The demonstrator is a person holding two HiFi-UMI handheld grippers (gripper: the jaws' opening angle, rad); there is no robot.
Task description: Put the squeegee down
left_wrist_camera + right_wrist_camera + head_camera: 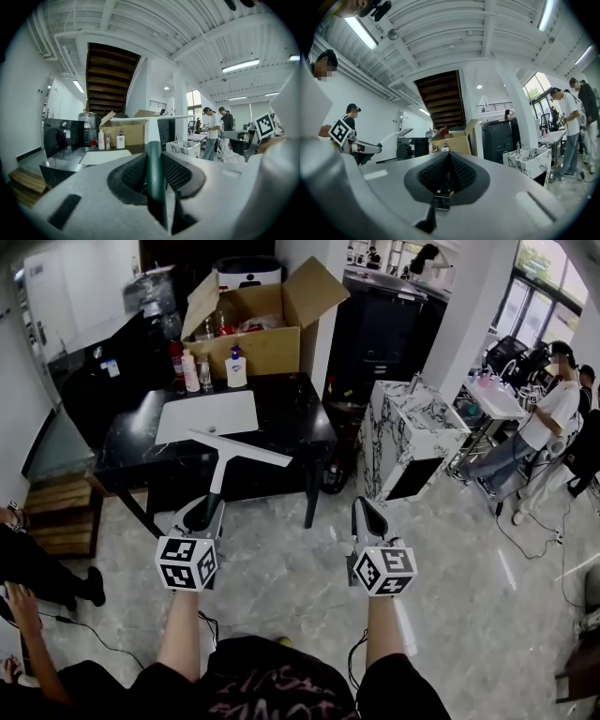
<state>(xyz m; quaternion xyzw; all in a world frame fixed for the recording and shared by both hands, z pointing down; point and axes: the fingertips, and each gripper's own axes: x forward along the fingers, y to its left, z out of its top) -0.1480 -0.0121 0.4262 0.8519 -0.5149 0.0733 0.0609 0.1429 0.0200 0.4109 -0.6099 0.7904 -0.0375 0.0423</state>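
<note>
The squeegee point(223, 463) has a dark green grip, a white neck and a long white blade point(239, 448) across its far end. My left gripper point(203, 517) is shut on the green grip and holds the squeegee out level, over the floor just short of the black table point(300, 423). In the left gripper view the handle point(154, 164) runs between the pads and the blade point(150, 118) spans the view ahead. My right gripper point(367, 514) hangs beside it with nothing in it; its pads meet at the tip point(449, 157). The squeegee point(389, 138) shows at the left of the right gripper view.
On the table lie a white board point(206, 415), several bottles point(190, 371) and an open cardboard box point(253, 329). A marble-patterned cabinet point(412, 437) stands to the table's right. People stand at the far right point(548, 423); another person's legs point(37, 573) are at the left.
</note>
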